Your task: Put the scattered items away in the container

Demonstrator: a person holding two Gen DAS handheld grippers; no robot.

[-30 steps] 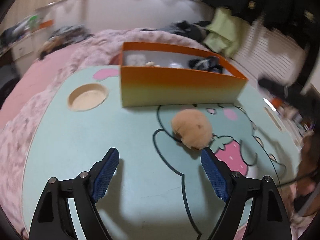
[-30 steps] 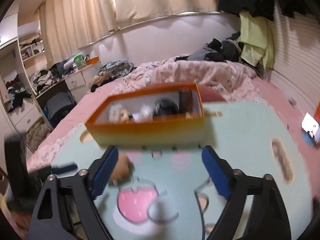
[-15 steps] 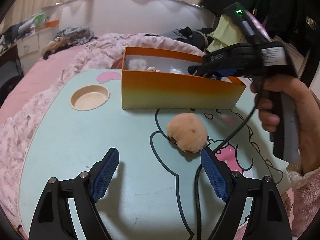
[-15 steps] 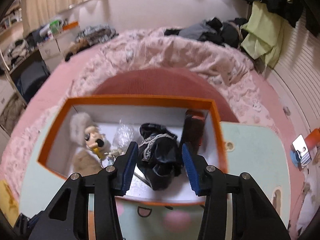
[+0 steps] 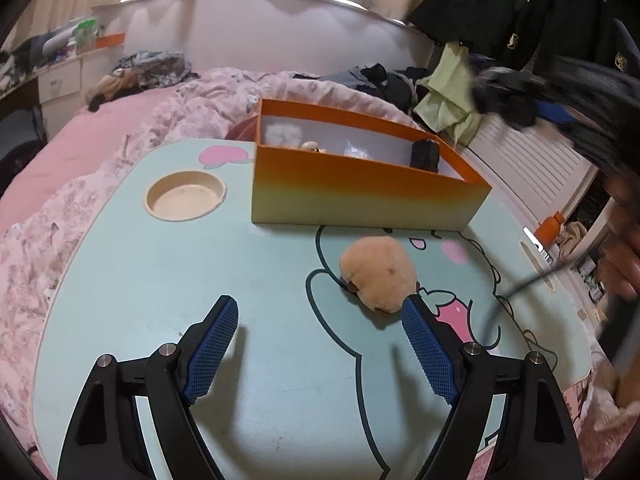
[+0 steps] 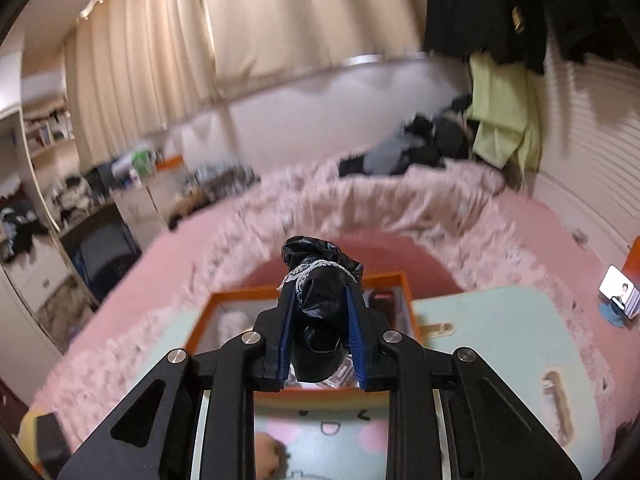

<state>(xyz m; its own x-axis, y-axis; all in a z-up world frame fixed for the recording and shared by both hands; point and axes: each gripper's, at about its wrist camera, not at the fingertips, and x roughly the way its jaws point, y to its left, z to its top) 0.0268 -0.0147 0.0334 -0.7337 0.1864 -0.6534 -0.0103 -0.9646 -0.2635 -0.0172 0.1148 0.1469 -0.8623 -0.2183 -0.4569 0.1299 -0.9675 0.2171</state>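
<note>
Mint-green cartoon-print lap table [image 5: 168, 264] on pink bed | left gripper [image 5: 320, 312] spread wide, empty, beside tan round plush [image 5: 378, 274] | right gripper [image 6: 320, 308] pinching black lace-trimmed cloth bundle [image 6: 320, 280] above orange rectangular cardboard box [image 5: 360, 196]

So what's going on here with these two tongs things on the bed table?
A person is tidying small items into the orange box on the mint lap table. The right tongs are shut on a black lace-trimmed cloth, held up above the box. The left tongs are open, low over the table, with a tan plush toy lying just ahead by their right finger. The box already holds a few things.
</note>
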